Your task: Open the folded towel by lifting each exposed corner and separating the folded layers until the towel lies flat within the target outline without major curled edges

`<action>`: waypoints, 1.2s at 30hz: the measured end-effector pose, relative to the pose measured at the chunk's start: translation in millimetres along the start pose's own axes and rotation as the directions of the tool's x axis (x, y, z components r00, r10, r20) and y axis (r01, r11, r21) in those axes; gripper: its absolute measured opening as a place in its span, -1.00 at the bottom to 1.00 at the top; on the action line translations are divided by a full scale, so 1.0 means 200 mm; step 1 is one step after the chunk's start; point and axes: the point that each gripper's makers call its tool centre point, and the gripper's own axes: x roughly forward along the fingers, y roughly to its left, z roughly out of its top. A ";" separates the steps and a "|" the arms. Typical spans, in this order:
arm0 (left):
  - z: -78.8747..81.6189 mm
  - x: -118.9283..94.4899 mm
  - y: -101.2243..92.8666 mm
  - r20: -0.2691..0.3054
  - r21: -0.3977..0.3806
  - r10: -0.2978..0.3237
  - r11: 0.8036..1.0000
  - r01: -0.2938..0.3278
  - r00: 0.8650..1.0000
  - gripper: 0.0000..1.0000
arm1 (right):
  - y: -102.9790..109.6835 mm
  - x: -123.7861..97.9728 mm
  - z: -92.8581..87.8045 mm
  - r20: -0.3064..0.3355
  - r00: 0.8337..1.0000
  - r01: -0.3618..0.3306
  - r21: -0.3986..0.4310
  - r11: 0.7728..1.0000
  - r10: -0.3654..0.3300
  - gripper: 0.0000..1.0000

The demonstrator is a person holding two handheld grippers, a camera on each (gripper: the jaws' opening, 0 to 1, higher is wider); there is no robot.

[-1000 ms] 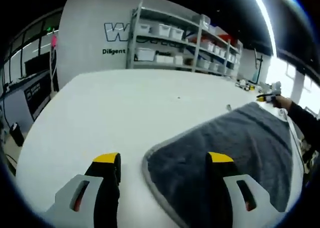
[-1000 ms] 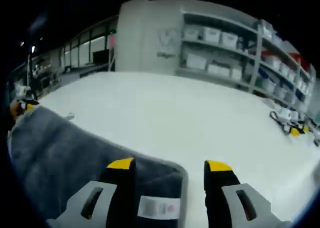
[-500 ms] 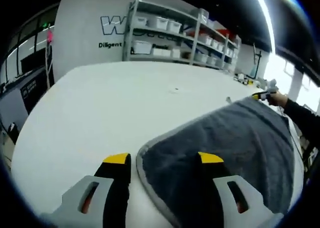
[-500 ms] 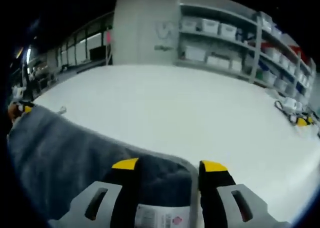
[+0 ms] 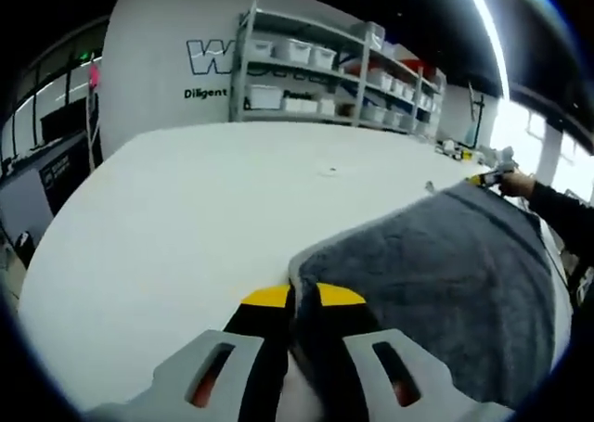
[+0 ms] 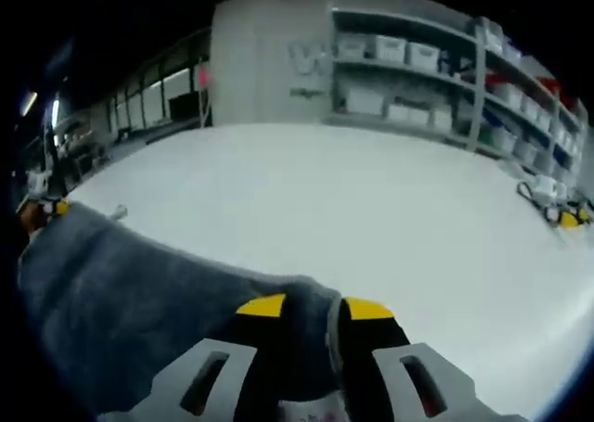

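The left gripper [image 5: 303, 297] was clamped on a near corner of the grey towel [image 5: 445, 274], its yellow-tipped jaws pinched together over the pale hem, and the right gripper [image 6: 313, 308] was clamped the same way on another corner of the towel [image 6: 130, 292]. The cloth spread between them over the white table [image 5: 186, 209], its edge at each pinch raised slightly. Behind the table stood shelves [image 5: 316, 70] of white bins against a grey wall.
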 end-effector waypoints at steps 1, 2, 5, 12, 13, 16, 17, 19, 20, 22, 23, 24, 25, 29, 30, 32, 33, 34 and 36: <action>0.00 0.00 0.00 0.002 -0.011 0.001 1.000 -0.001 1.000 -0.93 | 0.02 -0.01 -0.01 0.002 1.000 0.000 0.001 1.000 0.000 -0.75; 0.00 0.00 0.00 0.003 -0.012 0.002 1.000 -0.002 1.000 -0.94 | 0.05 -0.02 -0.02 0.002 1.000 -0.004 0.000 1.000 0.004 -0.80; 0.00 0.00 0.00 0.004 -0.002 0.010 1.000 -0.010 1.000 -0.95 | 0.06 -0.01 -0.01 -0.002 1.000 -0.003 -0.007 1.000 0.003 -0.88; 0.02 0.02 0.04 -0.002 -0.007 0.010 1.000 -0.010 1.000 -0.97 | 0.08 -0.02 -0.03 0.002 1.000 0.001 -0.023 1.000 -0.001 -0.92; 0.03 0.03 0.04 -0.006 0.004 0.008 1.000 -0.007 1.000 -0.97 | 0.09 -0.02 -0.03 0.004 1.000 0.002 -0.028 1.000 -0.002 -0.92; 0.04 0.04 0.05 -0.021 0.021 0.009 1.000 -0.008 1.000 -0.97 | 0.09 -0.02 -0.03 0.021 1.000 0.003 -0.016 1.000 -0.002 -0.92; 0.04 0.04 0.06 -0.024 0.027 0.011 1.000 -0.010 1.000 -0.97 | 0.10 -0.02 -0.03 0.024 1.000 0.002 -0.014 1.000 -0.002 -0.92; 0.05 0.05 0.08 -0.033 0.039 0.019 0.999 -0.017 0.999 -0.97 | 0.12 -0.02 -0.03 0.025 1.000 0.002 -0.016 1.000 -0.002 -0.92; 0.05 0.06 0.09 -0.037 0.048 0.024 0.999 -0.022 0.999 -0.97 | 0.12 -0.01 -0.03 0.024 1.000 0.003 -0.016 1.000 -0.002 -0.93; 0.06 0.07 0.11 -0.039 0.059 0.034 0.998 -0.032 0.999 -0.97 | 0.14 0.00 -0.03 0.024 1.000 0.003 -0.018 1.000 -0.002 -0.93; 0.07 0.07 0.12 -0.040 0.060 0.037 0.998 -0.035 0.999 -0.97 | 0.15 0.00 -0.02 0.024 1.000 0.004 -0.019 1.000 -0.003 -0.93; 0.07 0.08 0.13 -0.040 0.061 0.041 0.997 -0.039 0.998 -0.97 | 0.16 0.01 -0.02 0.023 1.000 0.004 -0.018 1.000 -0.004 -0.93; 0.07 0.08 0.15 -0.042 0.062 0.045 0.997 -0.042 0.998 -0.97 | 0.17 0.01 -0.02 0.022 1.000 0.004 -0.015 1.000 -0.004 -0.93; 0.09 0.10 0.19 -0.043 0.068 0.056 0.996 -0.053 0.997 -0.97 | 0.21 0.02 -0.02 0.028 1.000 0.003 0.004 1.000 -0.003 -0.93; 0.09 0.10 0.20 -0.043 0.068 0.057 0.996 -0.054 0.997 -0.97 | 0.22 0.02 -0.02 0.030 1.000 0.003 0.002 1.000 -0.003 -0.93; 0.10 0.12 0.21 -0.044 0.073 0.059 0.996 -0.055 0.997 -0.97 | 0.23 0.02 -0.02 0.030 1.000 0.002 0.003 1.000 -0.002 -0.93; 0.11 0.12 0.21 -0.043 0.076 0.060 0.995 -0.057 0.997 -0.97 | 0.24 0.02 -0.02 0.029 1.000 0.002 0.002 1.000 -0.002 -0.93; 0.11 0.13 0.22 -0.043 0.079 0.062 0.995 -0.058 0.997 -0.97 | 0.24 0.02 -0.02 0.028 1.000 0.002 0.002 1.000 -0.002 -0.93; 0.12 0.15 0.23 -0.043 0.084 0.066 0.995 -0.062 0.997 -0.97 | 0.25 0.03 -0.01 0.027 1.000 0.002 0.005 1.000 -0.002 -0.93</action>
